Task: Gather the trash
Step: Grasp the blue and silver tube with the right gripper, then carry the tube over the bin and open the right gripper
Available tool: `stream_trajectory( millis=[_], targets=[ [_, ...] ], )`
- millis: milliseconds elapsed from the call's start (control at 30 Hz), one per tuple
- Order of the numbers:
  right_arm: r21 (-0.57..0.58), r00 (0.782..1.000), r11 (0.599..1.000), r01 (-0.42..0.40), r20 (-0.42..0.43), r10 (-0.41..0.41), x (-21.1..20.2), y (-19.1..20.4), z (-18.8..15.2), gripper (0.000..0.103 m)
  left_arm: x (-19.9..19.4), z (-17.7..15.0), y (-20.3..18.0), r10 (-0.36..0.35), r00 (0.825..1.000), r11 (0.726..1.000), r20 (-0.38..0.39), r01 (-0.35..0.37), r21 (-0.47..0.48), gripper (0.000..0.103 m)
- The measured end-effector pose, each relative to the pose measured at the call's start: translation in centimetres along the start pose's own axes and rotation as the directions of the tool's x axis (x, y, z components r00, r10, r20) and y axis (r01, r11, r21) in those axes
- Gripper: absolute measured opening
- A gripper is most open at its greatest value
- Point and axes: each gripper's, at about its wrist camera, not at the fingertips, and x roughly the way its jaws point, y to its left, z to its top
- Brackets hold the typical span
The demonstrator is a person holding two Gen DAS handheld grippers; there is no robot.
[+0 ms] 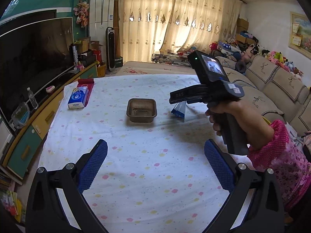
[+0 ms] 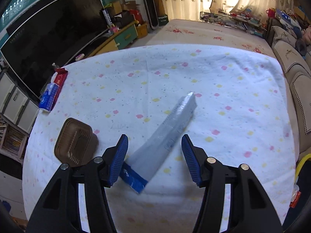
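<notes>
I'm seeing dotted white cloth [image 1: 136,155] covering table, TV [image 1: 35,54] at ten o'clock, sofa [image 1: 272,89] at two. Left gripper [image 1: 155,163] gaping wide, gripping nothing; right gripper [image 2: 155,155] standing half-open over grey-blue carton [image 2: 167,137], pads not pressing.

Left tongs [image 1: 155,163] gape above cloth, brown tray [image 1: 141,110] beyond.

Both wrist views look down across the same spotted tablecloth [image 1: 136,174], right nearer

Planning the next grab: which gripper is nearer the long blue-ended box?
Right. The right gripper is over the long box, jaws open astride it; the left gripper hangs well back.
</notes>
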Motion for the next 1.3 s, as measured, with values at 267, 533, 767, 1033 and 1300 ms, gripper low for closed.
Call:
stream_trajectory(
  millis=[267,533,767,1033,1300],
  targets=[
    [-0.059,0.998,0.996,0.061,-0.006,-0.062,1.2,2.0,0.1,0.037,-0.2,-0.5,0.6,0.004,1.0,1.0,-0.004,-0.004,-0.021,0.098],
    [-0.115,0.998,0.991,0.068,0.0,-0.069,0.5,1.9,-1.5,0.02,0.1,-0.7,0.0,-0.004,1.0,1.0,-0.01,0.004,-0.009,0.098],
    [-0.137,0.997,0.988,0.071,0.02,-0.069,-2.2,-0.9,-5.2,0.018,0.1,-0.7,-1.1,-0.01,1.0,1.0,-0.015,0.01,0.01,0.098],
    [-0.049,0.993,0.996,0.077,0.088,-0.073,-8.6,-8.2,-9.9,0.018,1.1,-0.7,-2.5,-0.02,0.999,1.0,-0.036,0.021,0.022,0.098],
    [0.155,0.962,0.966,0.208,0.145,-0.231,-14.4,-19.8,-13.7,0.018,2.9,0.1,-4.2,-0.033,0.998,0.999,-0.05,0.034,0.033,0.098]
  ],
)
